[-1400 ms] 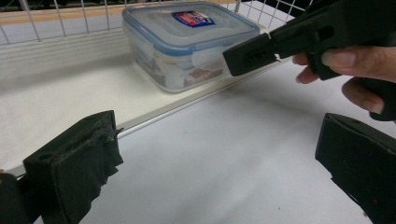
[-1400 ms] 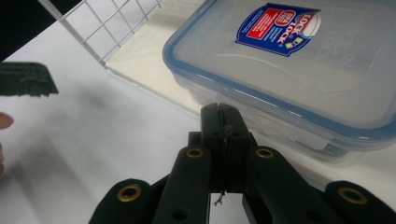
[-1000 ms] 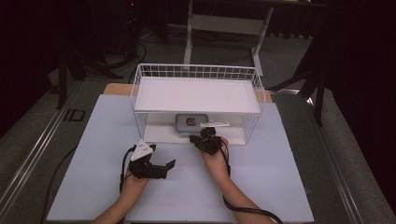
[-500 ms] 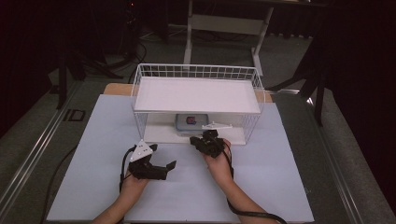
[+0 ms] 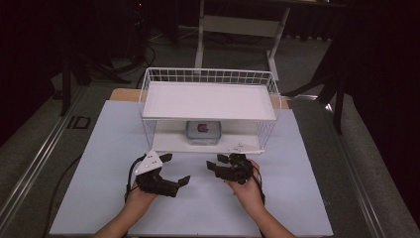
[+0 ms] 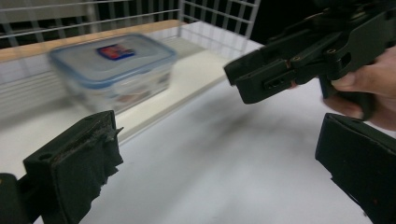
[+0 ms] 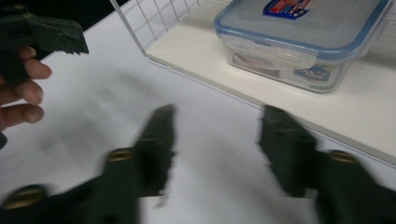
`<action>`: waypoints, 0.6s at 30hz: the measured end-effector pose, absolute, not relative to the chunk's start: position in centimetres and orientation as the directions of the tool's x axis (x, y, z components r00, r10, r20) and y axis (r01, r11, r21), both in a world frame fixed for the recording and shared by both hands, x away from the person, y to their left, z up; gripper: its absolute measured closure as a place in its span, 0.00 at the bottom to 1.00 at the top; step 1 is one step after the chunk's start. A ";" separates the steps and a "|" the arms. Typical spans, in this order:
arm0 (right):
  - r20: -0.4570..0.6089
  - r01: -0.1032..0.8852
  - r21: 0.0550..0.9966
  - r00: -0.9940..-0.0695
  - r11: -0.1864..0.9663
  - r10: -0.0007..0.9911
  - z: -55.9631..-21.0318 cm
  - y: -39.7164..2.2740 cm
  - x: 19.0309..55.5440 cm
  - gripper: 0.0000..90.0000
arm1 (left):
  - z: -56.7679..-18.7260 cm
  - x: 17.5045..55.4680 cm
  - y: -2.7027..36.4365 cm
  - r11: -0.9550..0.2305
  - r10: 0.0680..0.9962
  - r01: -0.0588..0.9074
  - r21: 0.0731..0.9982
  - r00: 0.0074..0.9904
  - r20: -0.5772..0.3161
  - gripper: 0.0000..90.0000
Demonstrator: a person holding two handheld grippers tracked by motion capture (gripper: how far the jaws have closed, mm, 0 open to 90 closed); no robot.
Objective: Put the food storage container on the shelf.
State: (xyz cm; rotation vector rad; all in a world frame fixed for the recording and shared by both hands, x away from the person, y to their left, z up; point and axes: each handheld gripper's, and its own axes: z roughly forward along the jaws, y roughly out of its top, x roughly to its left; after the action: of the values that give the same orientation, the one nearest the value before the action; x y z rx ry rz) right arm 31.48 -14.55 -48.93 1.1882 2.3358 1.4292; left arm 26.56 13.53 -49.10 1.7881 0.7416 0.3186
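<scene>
While both of my grippers sit low in the high view, the box (image 5: 203,132) lies above them at centre frame, on the lower shelf (image 5: 171,143) of the wire rack (image 5: 208,75), under the upper shelf. I note the right gripper (image 5: 214,163) as the nearer: it stands just below and slightly right of the box, its jaws pointing left across the frame. Its jaws have just been opening and now stand spread with nothing between them. In the right gripper view the box (image 7: 301,39) fills the upper right, past the shelf edge, up and to the right of the jaw line. The left gripper (image 5: 176,168) rests lower left, also spread and empty. In the left gripper view the box (image 6: 112,70) sits upper left, ahead of the jaws. The box's long axis runs left to right, parallel to the shelf's front edge. In my judgement the reach must go straight up the frame into the shelf opening.
</scene>
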 end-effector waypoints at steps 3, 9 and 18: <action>0.267 0.527 0.826 -0.678 0.199 0.685 -48.7 -15.1 30.8 0.22 | -48.7 26.1 13.5 -0.186 0.612 0.318 0.930 0.778 -0.144 0.01; 0.218 0.494 0.837 -0.695 0.235 0.685 -48.9 -15.5 29.9 0.18 | -48.3 25.5 13.8 -0.205 0.588 0.302 0.931 0.798 -0.129 0.01; 0.219 0.483 0.846 -0.701 0.225 0.679 -48.6 -17.0 28.7 0.18 | -48.3 24.4 15.3 -0.231 0.587 0.303 0.925 0.801 -0.116 0.01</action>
State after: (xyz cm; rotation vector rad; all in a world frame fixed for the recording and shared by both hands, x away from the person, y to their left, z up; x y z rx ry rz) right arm 28.69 -16.97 -48.64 1.1062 2.2971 1.4717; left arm 24.37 15.34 -48.31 1.8316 0.6810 0.3067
